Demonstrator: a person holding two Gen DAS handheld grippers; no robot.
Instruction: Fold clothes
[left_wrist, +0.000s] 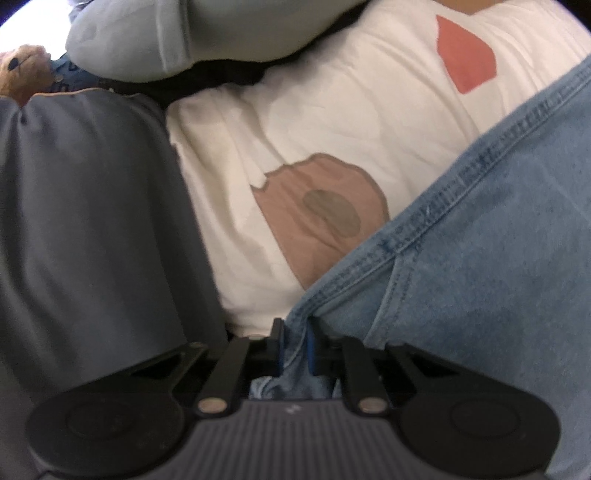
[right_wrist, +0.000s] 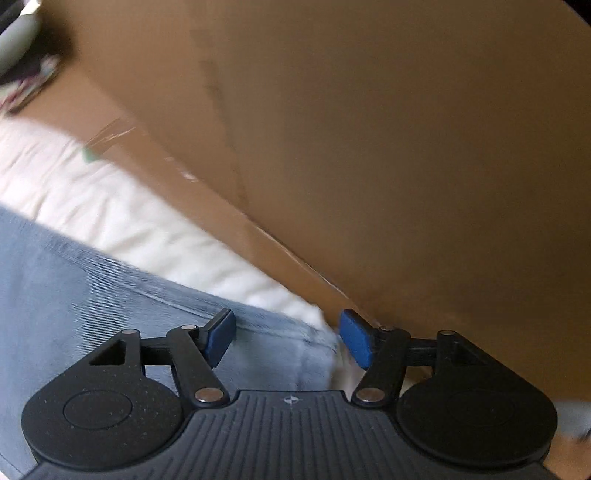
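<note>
Left gripper (left_wrist: 293, 343) clamps denim jeans (left_wrist: 480, 277); right gripper (right_wrist: 288, 341) spread wide, empty. Jeans not visibly folded; stage undetermined.

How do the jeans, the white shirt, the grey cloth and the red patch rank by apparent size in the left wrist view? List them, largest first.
1. white shirt
2. and 3. jeans and grey cloth: too alike to rank, and both lie close to the camera, which inflates them
4. red patch

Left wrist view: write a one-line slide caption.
Left tool shut on blue jeans, above a white printed T-shirt and grey garment.
</note>
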